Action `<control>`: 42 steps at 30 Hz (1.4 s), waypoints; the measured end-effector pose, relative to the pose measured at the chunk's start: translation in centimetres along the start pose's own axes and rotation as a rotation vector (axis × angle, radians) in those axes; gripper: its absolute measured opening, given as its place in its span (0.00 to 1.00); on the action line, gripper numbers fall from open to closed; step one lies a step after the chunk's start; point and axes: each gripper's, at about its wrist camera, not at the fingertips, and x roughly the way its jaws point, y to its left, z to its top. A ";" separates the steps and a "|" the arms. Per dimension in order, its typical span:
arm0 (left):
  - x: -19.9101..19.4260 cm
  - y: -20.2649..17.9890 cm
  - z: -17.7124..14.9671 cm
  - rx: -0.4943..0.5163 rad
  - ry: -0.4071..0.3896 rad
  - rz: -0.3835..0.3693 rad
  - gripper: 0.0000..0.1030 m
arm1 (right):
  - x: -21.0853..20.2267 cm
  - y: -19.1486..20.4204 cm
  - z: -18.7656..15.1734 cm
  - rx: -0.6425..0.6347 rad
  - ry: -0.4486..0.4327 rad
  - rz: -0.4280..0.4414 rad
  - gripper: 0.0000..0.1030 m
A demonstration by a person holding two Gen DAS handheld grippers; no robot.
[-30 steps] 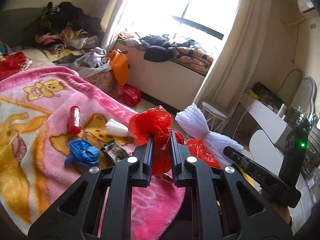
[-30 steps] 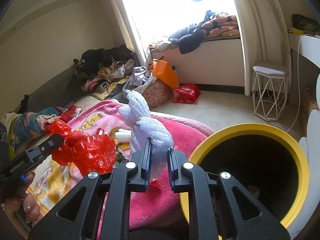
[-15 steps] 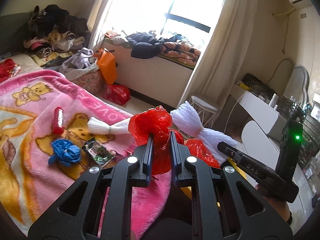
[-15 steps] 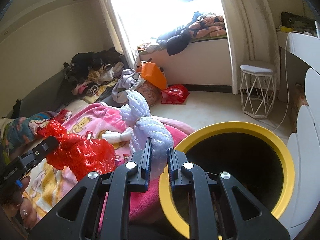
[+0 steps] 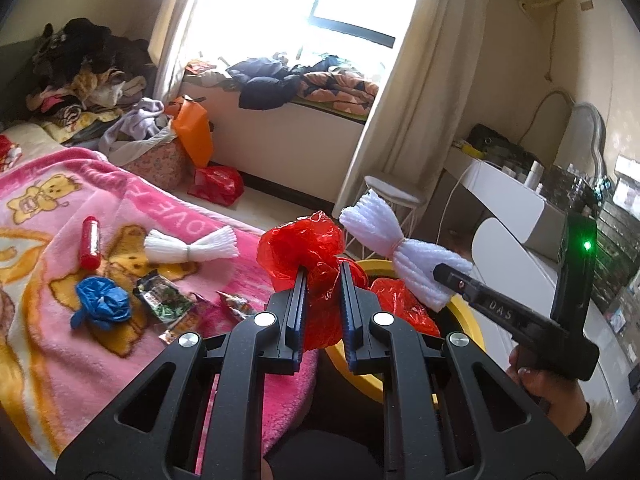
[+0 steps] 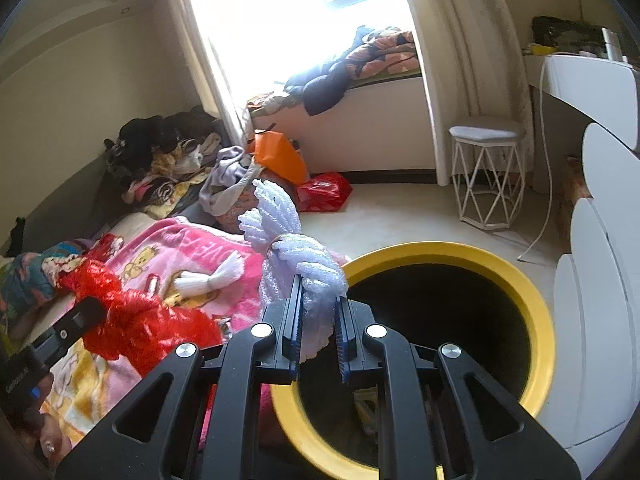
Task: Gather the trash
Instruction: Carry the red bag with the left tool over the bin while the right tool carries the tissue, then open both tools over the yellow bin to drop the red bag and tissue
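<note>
Red crinkled plastic bag [image 5: 316, 256] sat clamped in the left tool [image 5: 323, 276], its lower part hidden behind the fingers. The right tool [image 6: 318, 292] was closed on a white foam net bundle [image 6: 298, 256], tied at its waist. Both hung at the edge of a round yellow-rimmed bin [image 6: 532, 292], whose dark inside was hard to make out. On the fleecy pink bed blanket [image 5: 48, 344] lay another white bundle [image 5: 192, 246], a blue crumpled bag [image 5: 102, 298], a red tube [image 5: 90, 242] and glossy wrappers [image 5: 162, 296].
</note>
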 end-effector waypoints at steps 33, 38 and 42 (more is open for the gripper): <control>6.4 -6.9 -3.7 0.162 0.139 -0.061 0.10 | 1.0 -8.6 -1.1 0.117 0.052 -0.191 0.13; 7.8 -7.4 -4.1 0.166 0.166 -0.067 0.10 | 1.4 -9.3 -1.4 0.128 0.078 -0.202 0.13; 9.2 -7.8 -4.2 0.174 0.190 -0.069 0.10 | 1.9 -9.8 -1.7 0.143 0.104 -0.210 0.14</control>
